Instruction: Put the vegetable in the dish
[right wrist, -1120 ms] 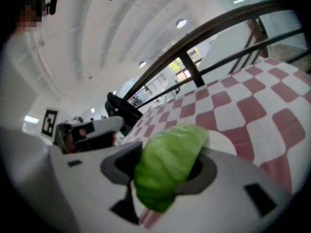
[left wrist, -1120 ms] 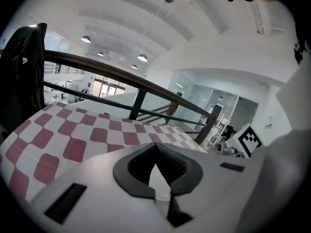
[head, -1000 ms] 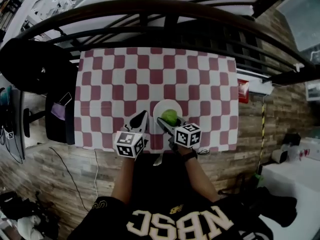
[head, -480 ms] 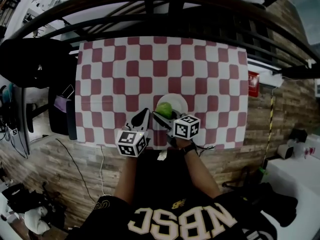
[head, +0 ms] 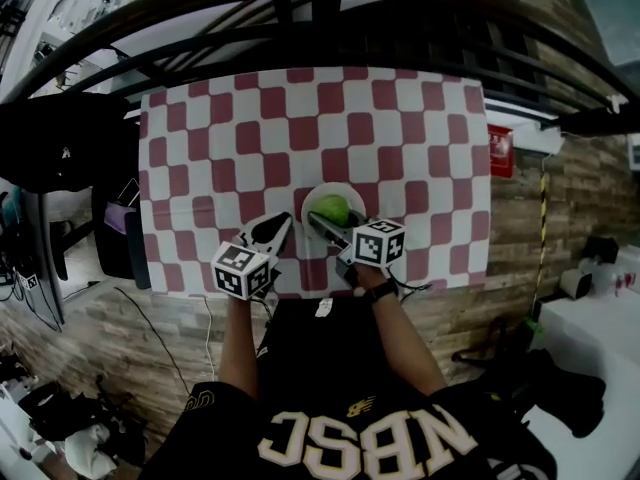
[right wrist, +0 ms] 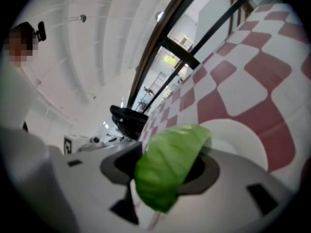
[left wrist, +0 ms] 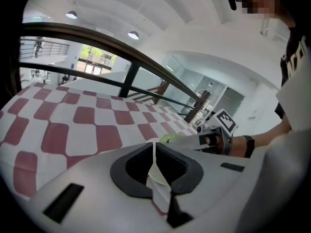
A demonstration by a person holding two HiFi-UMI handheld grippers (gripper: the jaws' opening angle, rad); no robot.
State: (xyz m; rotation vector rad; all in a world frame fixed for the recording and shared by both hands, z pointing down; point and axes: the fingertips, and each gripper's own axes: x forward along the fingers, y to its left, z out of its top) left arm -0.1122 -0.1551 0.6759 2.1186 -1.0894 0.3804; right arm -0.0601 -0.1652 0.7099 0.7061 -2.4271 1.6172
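A green leafy vegetable fills the jaws of my right gripper, which is shut on it. In the head view the vegetable hangs over the white dish on the checked tablecloth, with the right gripper reaching in from the near side. Left of the dish, near the table's front edge, my left gripper is shut and holds nothing. Its own view shows the jaws closed together, with the dish just beyond them and the vegetable to the right.
The red and white checked cloth covers the whole table. A dark curved railing runs behind its far edge. A black chair stands at the left. A wooden floor lies below the front edge.
The head view has shifted, so the table sits higher in frame. The left gripper moved a little left and away from the dish. The right gripper still holds the vegetable over the dish.
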